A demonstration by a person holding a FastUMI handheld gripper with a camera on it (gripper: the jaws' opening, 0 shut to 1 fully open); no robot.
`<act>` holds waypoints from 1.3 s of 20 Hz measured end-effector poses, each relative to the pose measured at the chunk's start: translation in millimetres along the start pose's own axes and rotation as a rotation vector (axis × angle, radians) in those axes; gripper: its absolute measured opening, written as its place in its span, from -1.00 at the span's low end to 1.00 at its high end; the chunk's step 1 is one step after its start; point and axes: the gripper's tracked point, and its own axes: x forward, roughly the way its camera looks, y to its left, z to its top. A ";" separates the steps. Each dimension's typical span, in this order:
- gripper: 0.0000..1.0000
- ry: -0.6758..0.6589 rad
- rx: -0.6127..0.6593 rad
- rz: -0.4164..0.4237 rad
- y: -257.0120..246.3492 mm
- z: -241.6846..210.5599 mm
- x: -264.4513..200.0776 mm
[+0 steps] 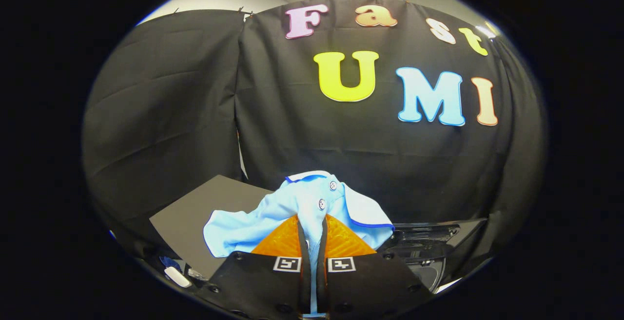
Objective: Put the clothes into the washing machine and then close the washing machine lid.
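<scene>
A light blue shirt point(292, 208) with small buttons and a dark blue edge hangs from my gripper point(312, 222), lifted above the surface. Both fingers are pressed together on a fold of the cloth, which bunches up over and ahead of the fingertips. To the right of the fingers and lower down lies the dark washing machine point(424, 247), seen from above with its lid raised; its inside is mostly hidden.
A dark flat board or tabletop point(195, 217) stretches to the left beneath the shirt. Small items, one of them white point(176, 277), lie near its front edge at the left. Black cloth walls close in the back and sides.
</scene>
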 end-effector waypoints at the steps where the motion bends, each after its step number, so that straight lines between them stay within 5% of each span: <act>1: -0.88 -0.001 0.008 -0.009 -6.2 -0.1 -2.2; 17: -0.88 -0.011 0.025 -0.167 -120.4 -18.5 -45.3; 26: -0.88 0.082 0.033 -0.239 -158.3 -89.2 -36.8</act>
